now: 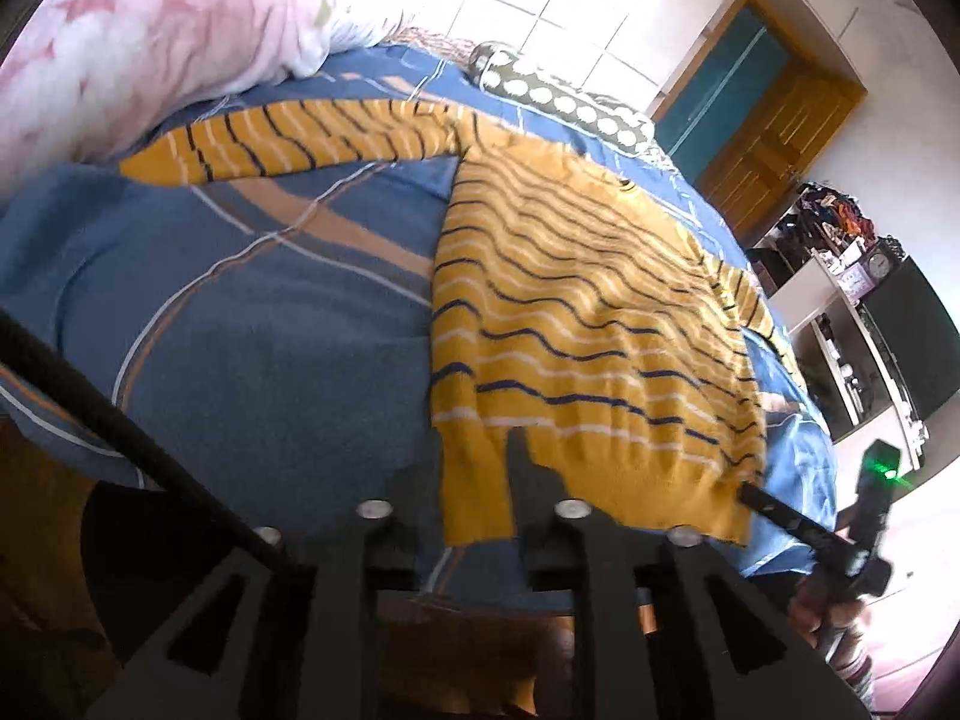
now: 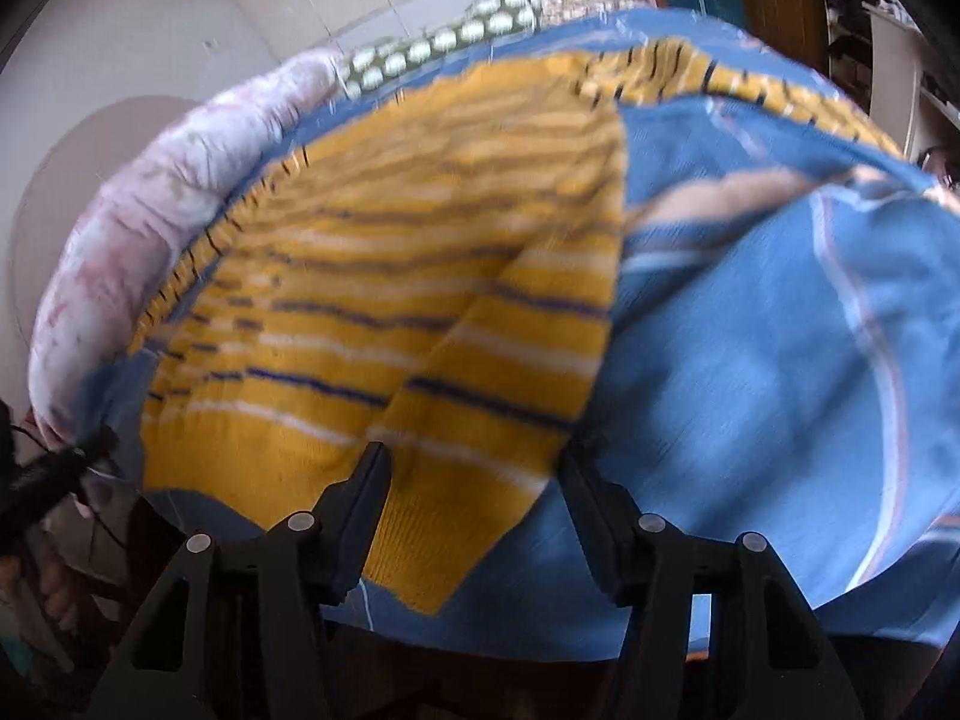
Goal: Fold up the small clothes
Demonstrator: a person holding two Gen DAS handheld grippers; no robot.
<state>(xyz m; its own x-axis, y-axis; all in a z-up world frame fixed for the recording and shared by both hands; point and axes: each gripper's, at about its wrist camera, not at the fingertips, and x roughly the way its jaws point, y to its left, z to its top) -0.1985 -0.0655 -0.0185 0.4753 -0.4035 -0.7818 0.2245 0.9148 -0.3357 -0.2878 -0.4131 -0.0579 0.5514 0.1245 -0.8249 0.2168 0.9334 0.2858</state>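
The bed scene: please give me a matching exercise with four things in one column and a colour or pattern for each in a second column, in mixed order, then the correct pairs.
Things:
1. sweater
2. bedsheet
3. quilt
4. bolster pillow

Descriptions:
A. pink and white, flowered
B. dark with white dots
C. yellow with dark and white stripes
D. blue with thin pale lines

Pairs: 1-C, 2-D, 3-A, 4-B
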